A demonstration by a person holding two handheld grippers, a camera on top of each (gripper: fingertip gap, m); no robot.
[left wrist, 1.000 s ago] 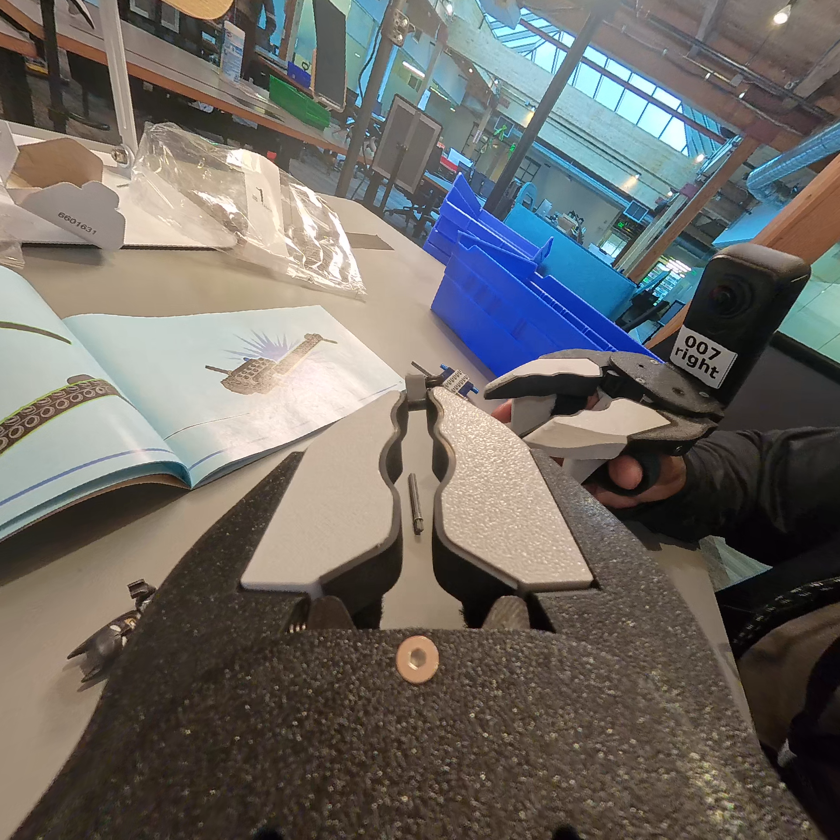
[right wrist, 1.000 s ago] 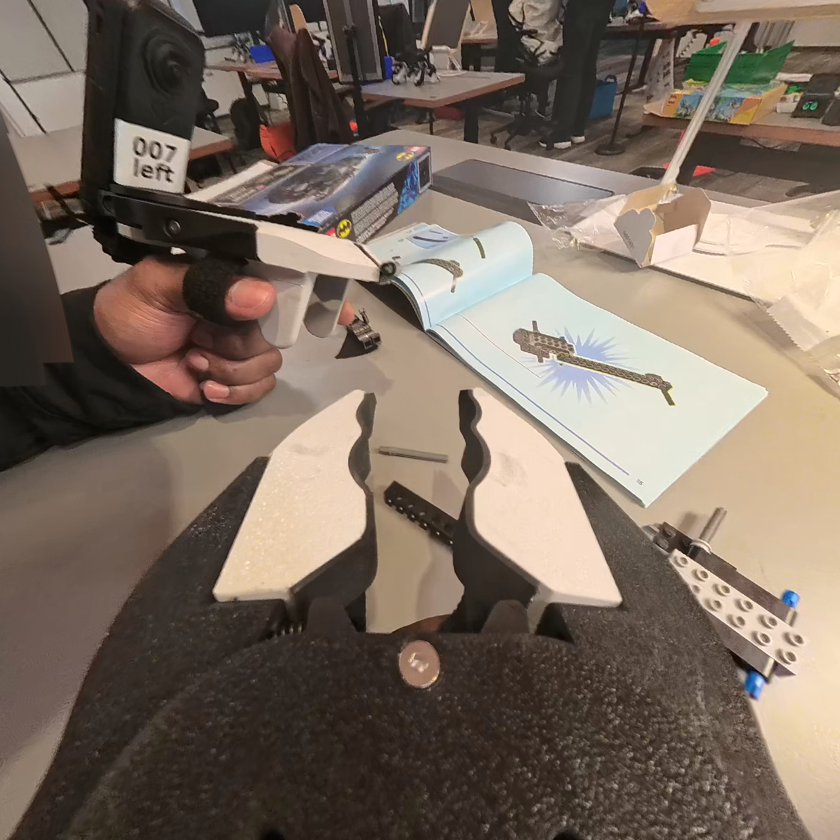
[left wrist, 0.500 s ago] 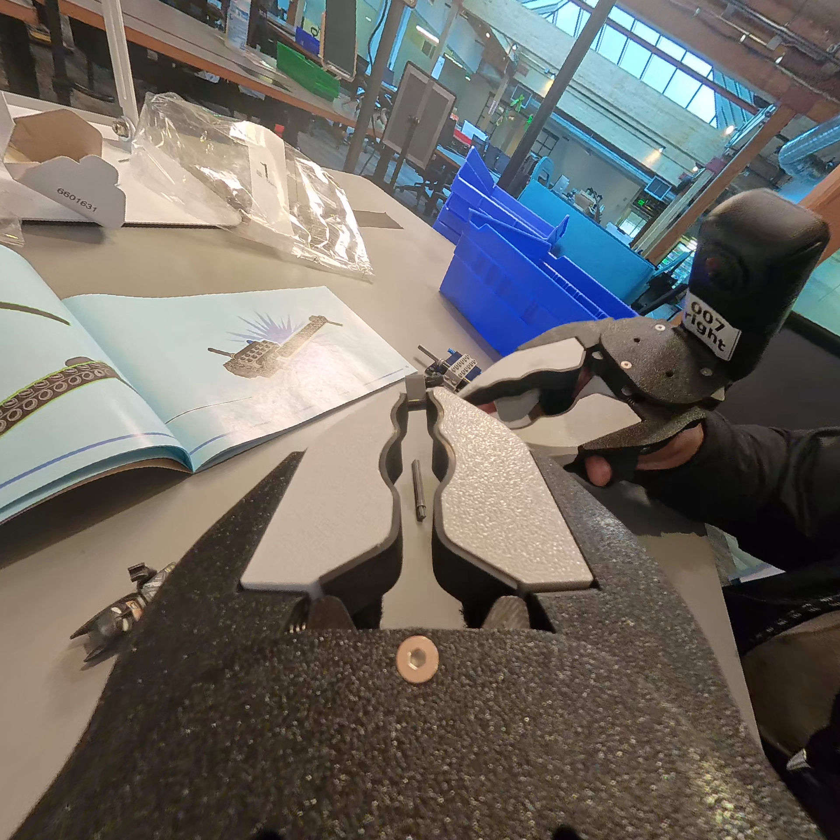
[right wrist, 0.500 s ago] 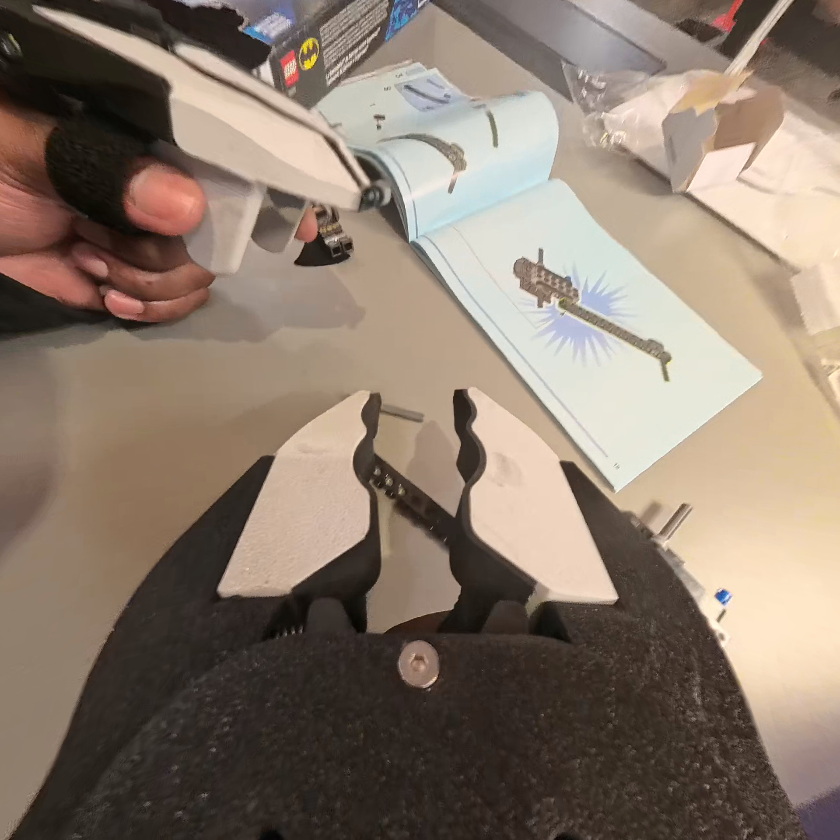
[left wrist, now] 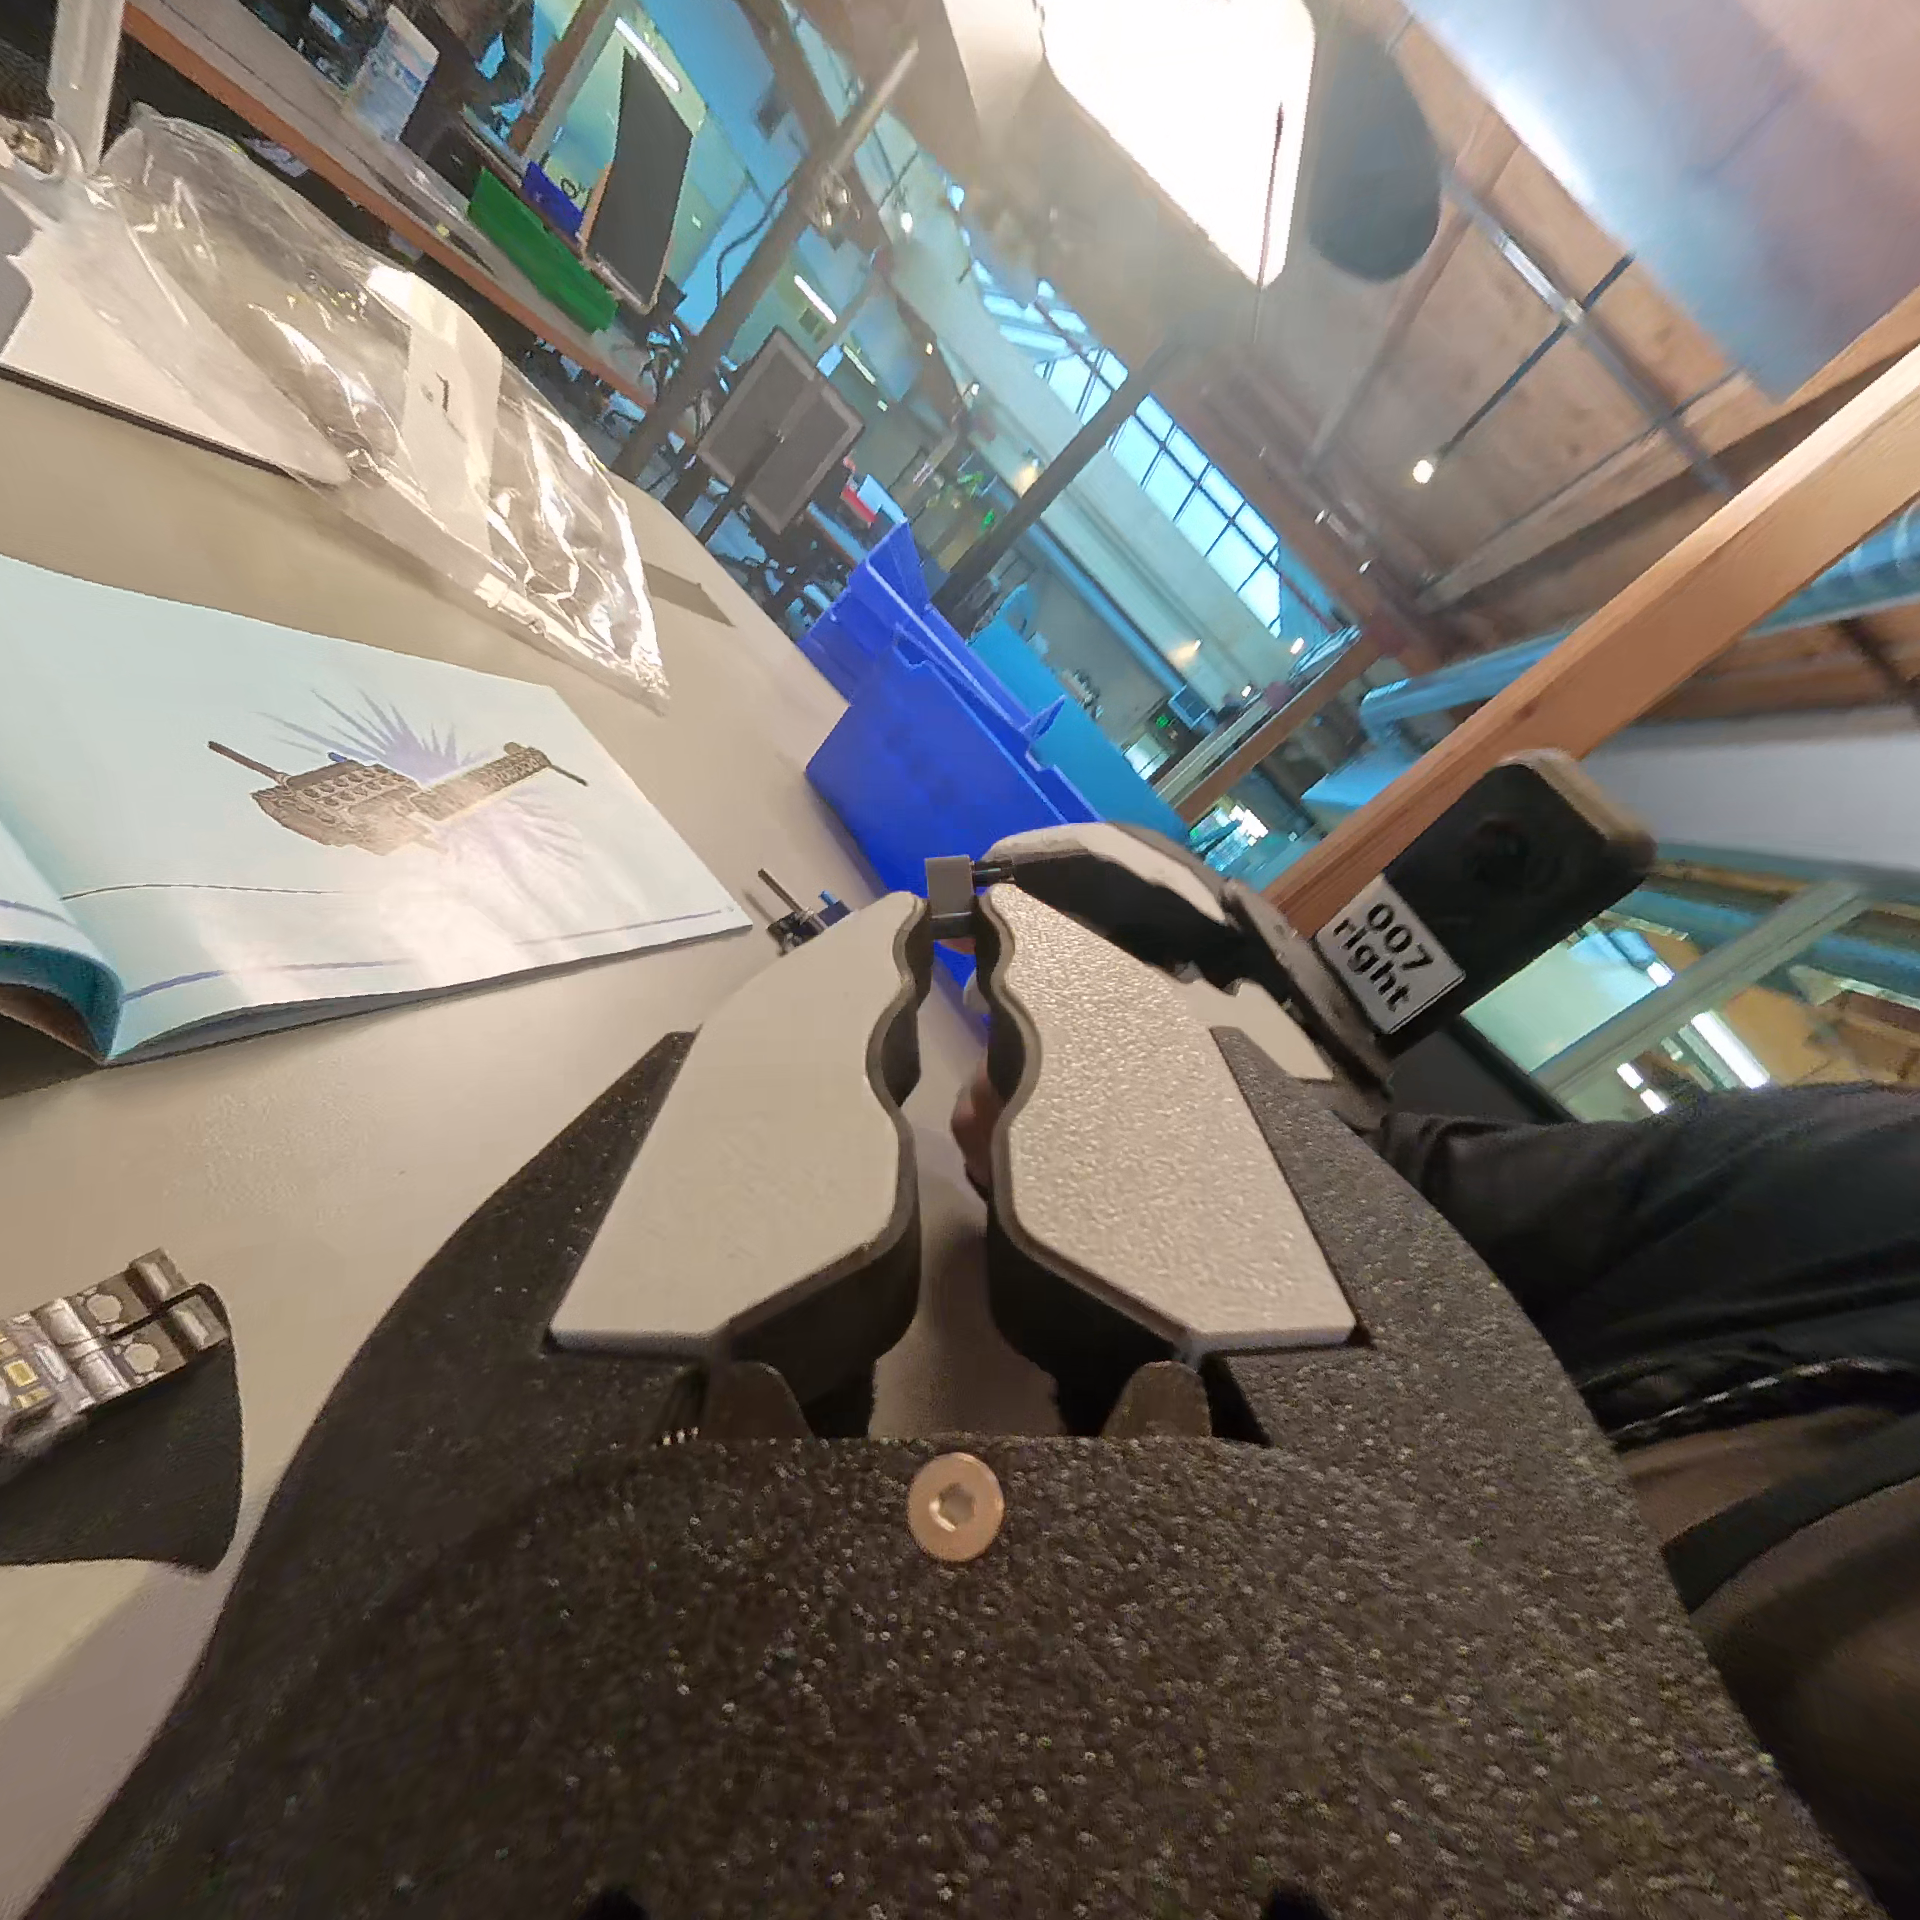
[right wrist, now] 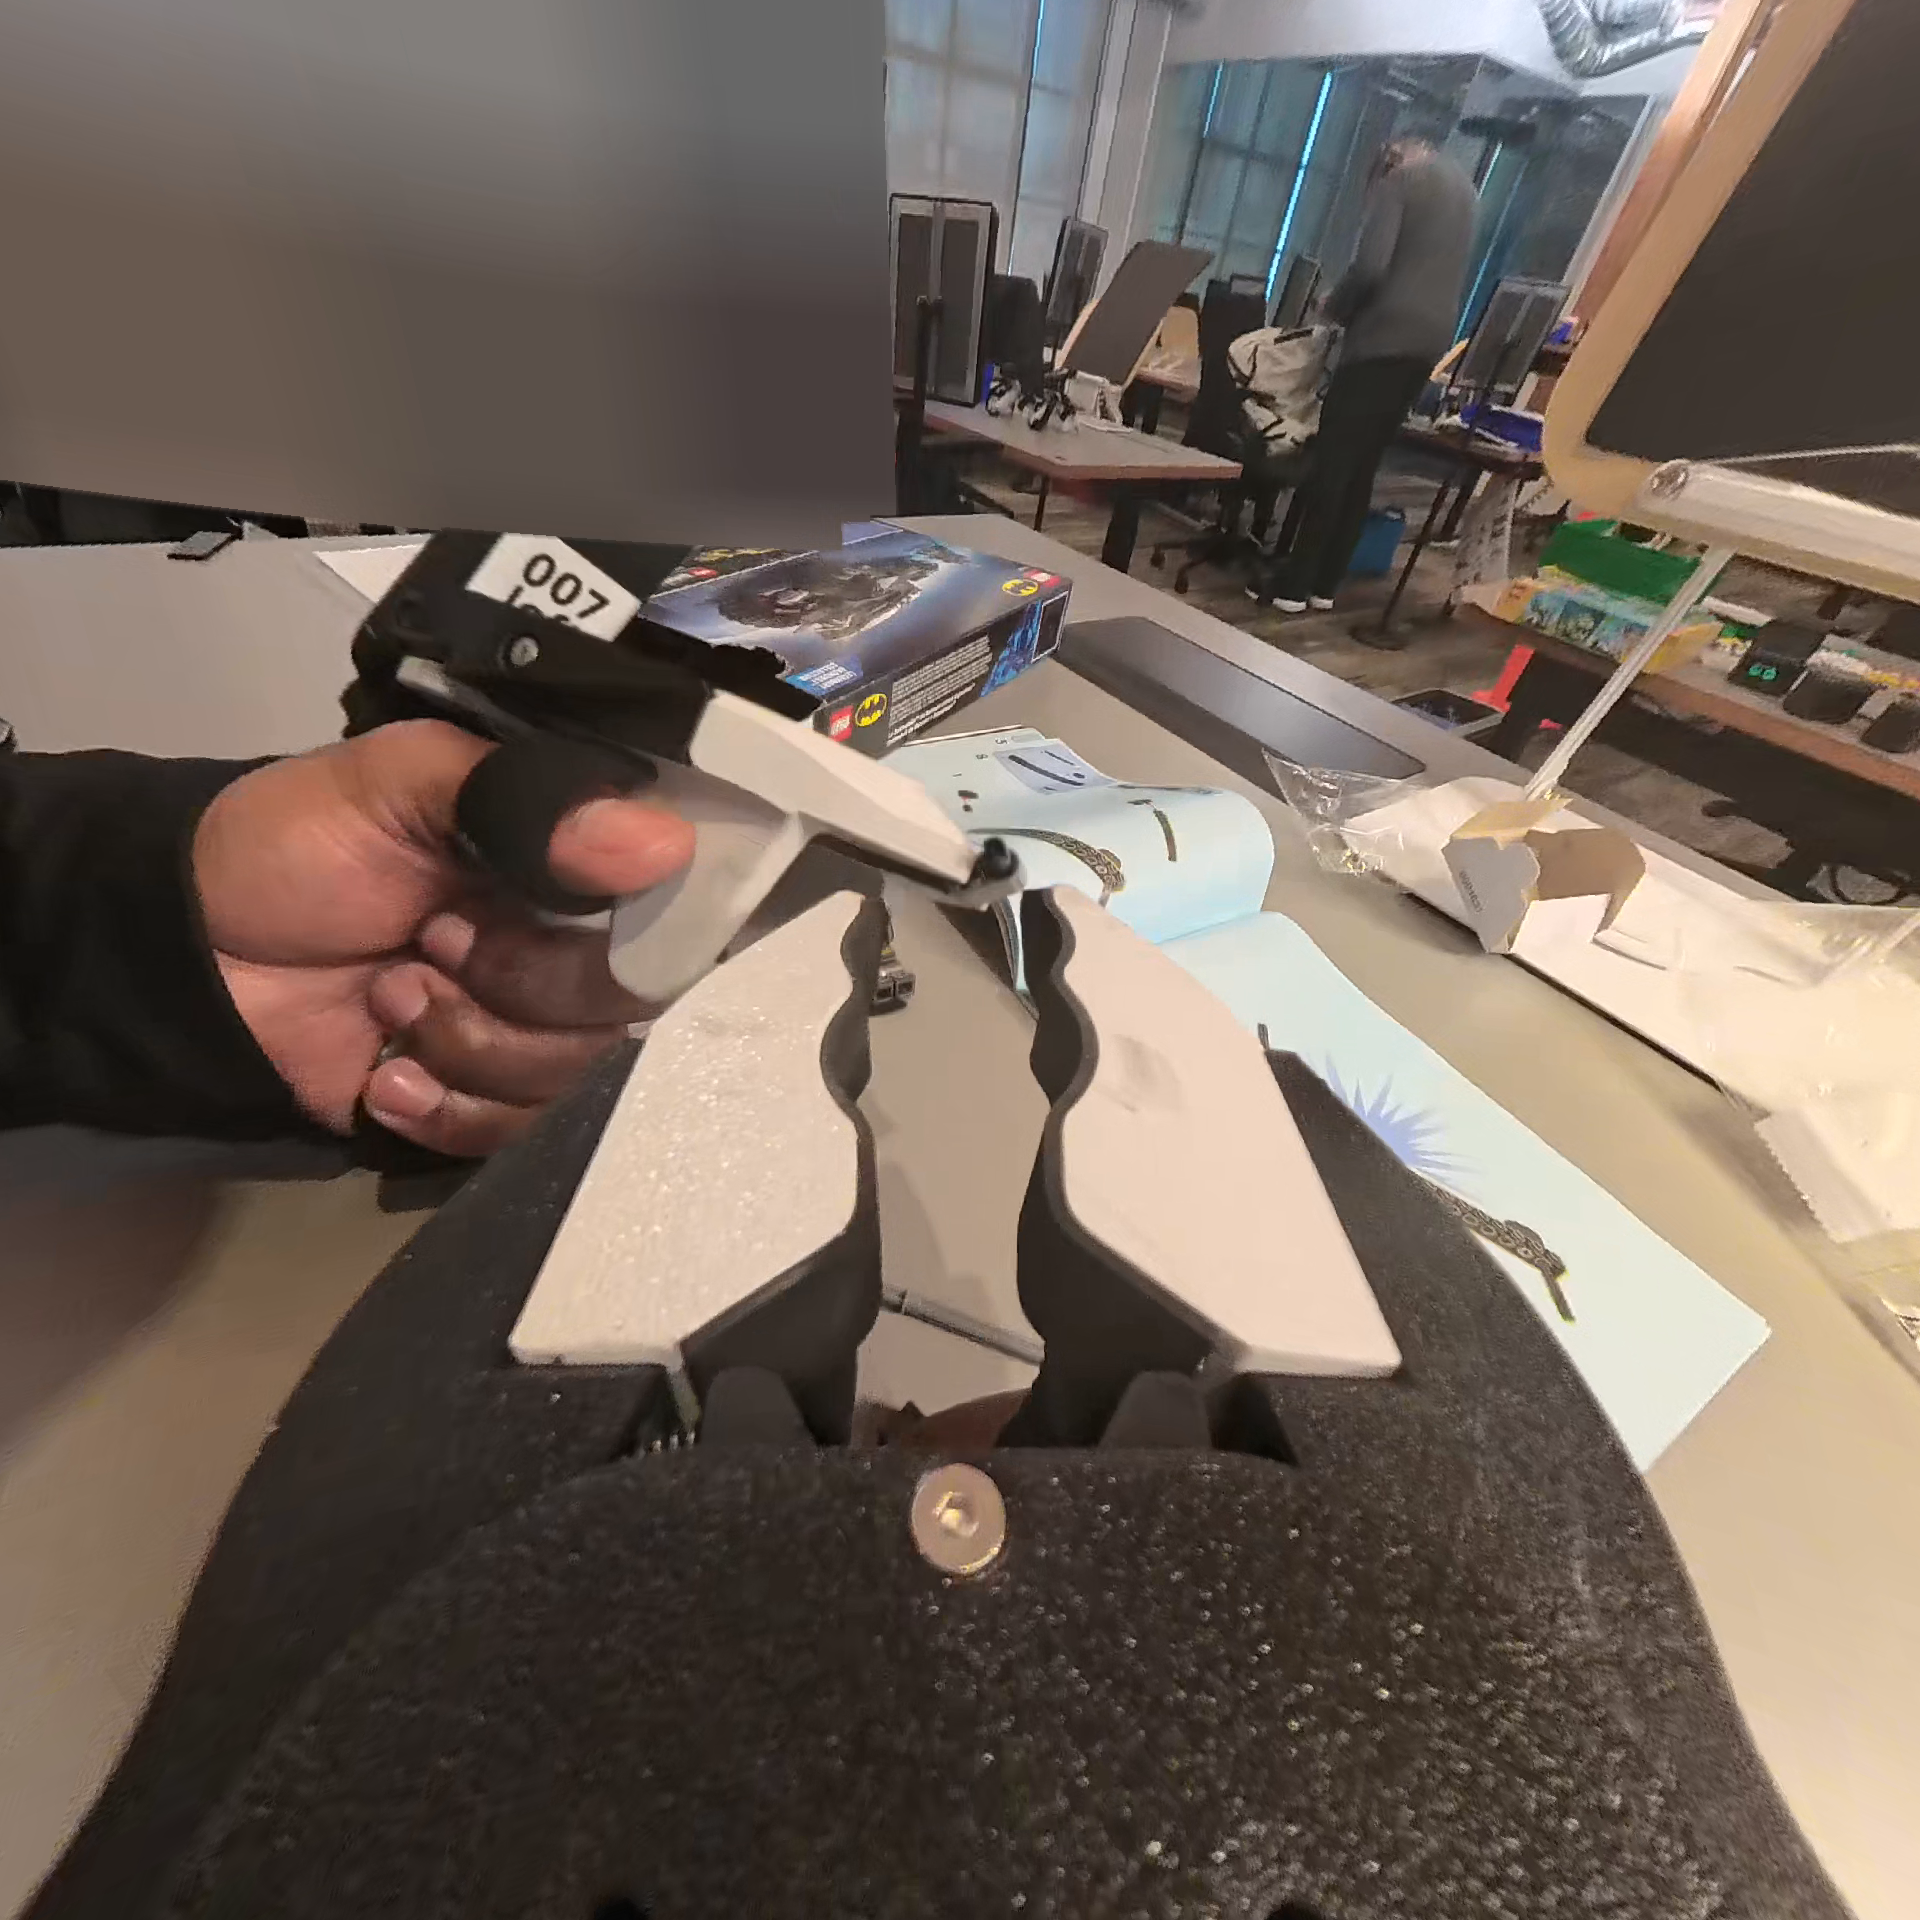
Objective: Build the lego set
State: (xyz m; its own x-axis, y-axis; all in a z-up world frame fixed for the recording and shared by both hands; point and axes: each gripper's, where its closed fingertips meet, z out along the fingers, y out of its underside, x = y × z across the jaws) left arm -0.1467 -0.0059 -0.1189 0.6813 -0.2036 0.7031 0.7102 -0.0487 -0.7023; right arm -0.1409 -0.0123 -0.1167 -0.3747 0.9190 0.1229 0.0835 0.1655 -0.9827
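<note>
Above the grey surface [left wrist: 312,1164], the left gripper [left wrist: 953,920] is squeezing a small grey piece [left wrist: 952,896] with a black pin in it. Beside it, the right gripper [right wrist: 951,914] is hanging with its jaws apart, holding nothing. Nearby, the open booklet [left wrist: 343,831] is lying flat, and more brick parts [left wrist: 94,1340] are waiting on the surface

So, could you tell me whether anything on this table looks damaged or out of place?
Yes: the dark toy box behind the booklet has a ragged, torn-open end, and the small white carton is ripped open too. A few loose brick pieces lie scattered on the table.
</note>
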